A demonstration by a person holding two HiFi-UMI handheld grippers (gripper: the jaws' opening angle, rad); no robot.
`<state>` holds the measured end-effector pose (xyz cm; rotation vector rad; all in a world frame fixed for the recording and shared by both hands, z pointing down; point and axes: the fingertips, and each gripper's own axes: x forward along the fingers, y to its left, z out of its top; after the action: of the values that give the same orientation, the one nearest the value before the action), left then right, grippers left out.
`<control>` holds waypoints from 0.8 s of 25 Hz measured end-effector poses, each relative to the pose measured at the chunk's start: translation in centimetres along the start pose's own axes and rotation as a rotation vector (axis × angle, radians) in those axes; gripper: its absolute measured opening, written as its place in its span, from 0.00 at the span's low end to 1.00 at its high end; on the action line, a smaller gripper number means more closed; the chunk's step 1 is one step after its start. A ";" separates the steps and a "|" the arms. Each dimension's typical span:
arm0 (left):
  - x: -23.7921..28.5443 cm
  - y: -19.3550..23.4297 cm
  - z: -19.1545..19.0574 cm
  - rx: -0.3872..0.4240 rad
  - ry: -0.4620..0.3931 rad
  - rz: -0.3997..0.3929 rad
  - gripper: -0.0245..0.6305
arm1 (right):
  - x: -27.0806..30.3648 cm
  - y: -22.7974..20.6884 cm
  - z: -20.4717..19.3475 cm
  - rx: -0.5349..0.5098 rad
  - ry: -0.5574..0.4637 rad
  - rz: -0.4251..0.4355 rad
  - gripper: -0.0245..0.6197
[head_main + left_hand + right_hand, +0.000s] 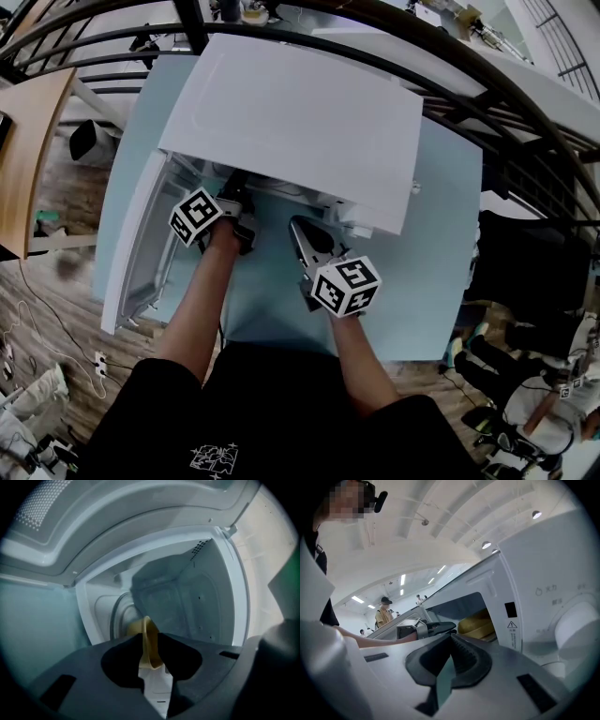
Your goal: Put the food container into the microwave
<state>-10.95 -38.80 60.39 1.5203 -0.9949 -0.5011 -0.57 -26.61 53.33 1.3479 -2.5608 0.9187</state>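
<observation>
The left gripper (236, 192) reaches, forearm extended, into the open microwave (291, 122), pinching the rim of the yellow food container (148, 632) inside. The right gripper (302, 230) hangs just outside, jaws pressed together, empty.

Pale blue table (450, 234) w/ wooden desk (28, 141) left, power strip (98, 361) on floor (56, 281)

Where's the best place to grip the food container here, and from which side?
Grip the food container by its thin rim, coming in through the open front of the microwave. The rim is narrow enough to fit between two jaws, as the left gripper shows, shut on it; the walls close off every other side.
</observation>
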 end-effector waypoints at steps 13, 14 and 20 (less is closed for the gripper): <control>-3.1 -1.9 -0.8 0.058 -0.034 0.002 0.17 | -2.7 1.4 0.7 -0.025 -0.031 0.042 0.05; -3.4 -2.2 -0.9 0.064 -0.038 0.003 0.17 | -3.1 1.5 0.8 -0.030 -0.034 0.046 0.05; -5.8 -3.9 -2.3 0.088 -0.057 -0.003 0.17 | -5.3 2.3 1.4 -0.050 -0.054 0.071 0.05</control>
<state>-11.05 -32.98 55.87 1.5933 -1.0714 -0.5109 1.07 -22.61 49.20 1.2937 -2.6684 0.8337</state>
